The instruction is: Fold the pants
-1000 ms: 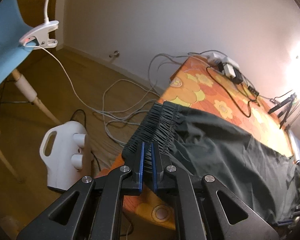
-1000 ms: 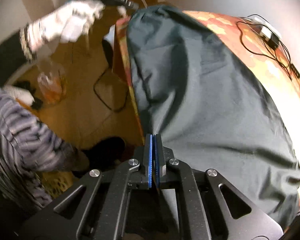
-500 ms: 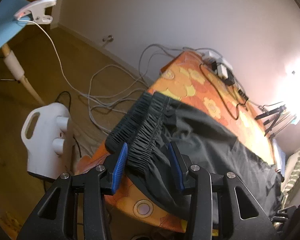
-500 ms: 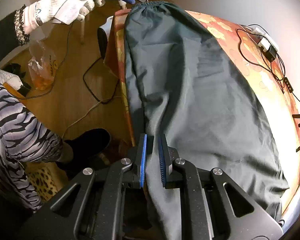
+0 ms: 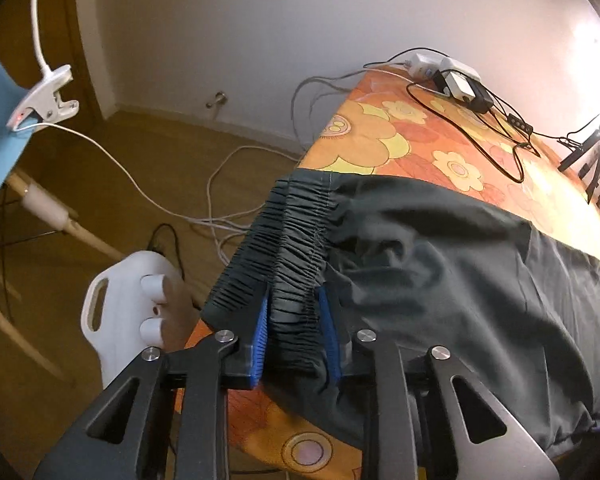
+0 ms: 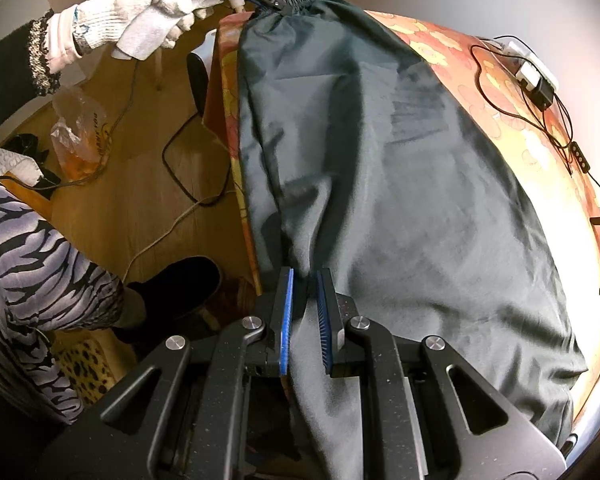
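Dark green pants (image 5: 440, 280) lie along an orange flowered table (image 5: 380, 128), the ribbed elastic waistband (image 5: 296, 240) at the table's end. My left gripper (image 5: 294, 312) is open, its blue pads on either side of the waistband's near corner. In the right wrist view the pants (image 6: 400, 200) spread across the table and hang over its near edge. My right gripper (image 6: 304, 292) is open, with the near edge of the fabric lying loose between its jaws. The left gripper (image 6: 274, 2) shows at the far waistband in a gloved hand (image 6: 140, 20).
A white jug (image 5: 132, 312) and cables (image 5: 228, 184) lie on the wooden floor by the table's end. A power strip with adapters (image 5: 456, 76) and black cords (image 6: 540, 80) sit on the table's far side. My foot (image 6: 172, 292) stands close to the table.
Both grippers went from shut on the pants to open. The left one then moved in around the waistband corner. The right one's gap widened, fabric now loose between the pads.
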Tool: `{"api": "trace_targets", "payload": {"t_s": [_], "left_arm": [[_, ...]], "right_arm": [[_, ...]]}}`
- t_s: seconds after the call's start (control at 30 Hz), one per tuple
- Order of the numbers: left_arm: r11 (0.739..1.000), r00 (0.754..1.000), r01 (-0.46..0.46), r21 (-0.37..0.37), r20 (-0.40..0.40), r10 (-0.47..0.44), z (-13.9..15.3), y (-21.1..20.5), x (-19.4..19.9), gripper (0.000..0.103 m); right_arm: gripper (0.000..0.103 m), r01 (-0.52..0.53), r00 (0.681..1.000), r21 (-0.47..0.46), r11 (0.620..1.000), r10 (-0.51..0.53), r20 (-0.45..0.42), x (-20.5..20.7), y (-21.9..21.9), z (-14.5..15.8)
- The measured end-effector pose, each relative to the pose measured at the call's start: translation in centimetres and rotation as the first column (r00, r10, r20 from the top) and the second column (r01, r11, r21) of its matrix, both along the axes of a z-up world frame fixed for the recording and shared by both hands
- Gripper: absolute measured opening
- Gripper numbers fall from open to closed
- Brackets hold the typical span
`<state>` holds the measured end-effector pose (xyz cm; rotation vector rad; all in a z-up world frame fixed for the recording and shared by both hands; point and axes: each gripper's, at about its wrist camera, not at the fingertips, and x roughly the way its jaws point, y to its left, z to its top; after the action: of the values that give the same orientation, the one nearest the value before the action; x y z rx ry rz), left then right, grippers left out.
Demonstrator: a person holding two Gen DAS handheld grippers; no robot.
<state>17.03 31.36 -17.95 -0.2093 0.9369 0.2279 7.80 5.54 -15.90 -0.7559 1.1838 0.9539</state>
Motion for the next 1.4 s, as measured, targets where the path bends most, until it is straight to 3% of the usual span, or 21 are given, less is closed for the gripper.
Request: {"api": "trace_targets", "payload": {"t_s": [0.07,0.13,0.37,0.5,0.53,0.6,0.63,0.77,0.87,1.07,1.33,1.4], "left_arm": [[1.000,1.000,-0.007,0.009,0.014,0.007,0.4,0.3,-0.2,0.010],[1.000,1.000,-0.002,0.026,0.021,0.001,0.9,0.5,-0.1,0.009],[0.998,1.000,-0.017,0.057,0.015,0.016,1.7,2.2,0.1,0.009],[0.999,1.000,-0.004,0.038,0.005,0.003,0.8,2.5,0.3,0.011],[1.000,1.000,-0.001,0.023,-0.001,0.001,0.8,2.6,0.4,0.013],[0.999,1.000,-0.018,-0.028,0.013,0.018,1.3,3.3,0.2,0.021],[0.998,0.999,-0.027,-0.049,0.030,0.029,1.8,3.7,-0.1,0.029],[0.993,0.994,-0.050,-0.111,0.096,0.061,3.3,5.4,-1.7,0.037],[0.972,0.988,-0.072,-0.222,0.116,0.099,3.3,7.6,-3.2,0.041],[0.929,0.985,-0.058,-0.365,0.129,0.112,1.8,8.8,-3.8,0.041],[0.909,0.986,-0.053,-0.414,0.125,0.114,0.6,9.7,-4.7,0.041],[0.902,0.986,-0.045,-0.429,0.124,0.108,0.5,10.1,-5.0,0.041]], "right_arm": [[0.006,-0.003,1.000,0.000,1.000,0.003,0.004,-0.1,-0.1,-0.1],[0.003,-0.004,1.000,0.013,1.000,0.004,0.012,-0.2,-0.1,0.1],[0.002,0.103,0.984,0.130,0.986,-0.082,-0.158,1.4,-0.6,1.2],[0.003,0.063,0.992,0.055,0.996,-0.056,-0.116,1.4,-0.7,0.3],[0.005,0.027,0.992,0.027,0.999,-0.023,-0.124,0.9,-0.6,0.0],[0.019,-0.032,0.993,-0.019,0.999,0.030,-0.115,-0.1,-0.3,-0.2],[0.025,-0.049,0.993,-0.019,0.999,0.047,-0.108,-0.3,-0.3,0.1],[0.025,-0.027,0.994,0.085,0.996,0.036,-0.106,1.4,0.3,3.1],[0.025,0.017,0.997,0.158,0.987,-0.004,-0.081,3.7,1.6,5.1],[0.025,0.055,0.996,0.248,0.967,-0.035,-0.084,6.8,8.4,5.6],[0.025,-0.013,0.998,0.253,0.967,0.027,-0.051,7.1,21.0,2.3],[0.035,-0.019,0.997,0.230,0.973,0.035,-0.068,6.9,23.5,0.6]]}}
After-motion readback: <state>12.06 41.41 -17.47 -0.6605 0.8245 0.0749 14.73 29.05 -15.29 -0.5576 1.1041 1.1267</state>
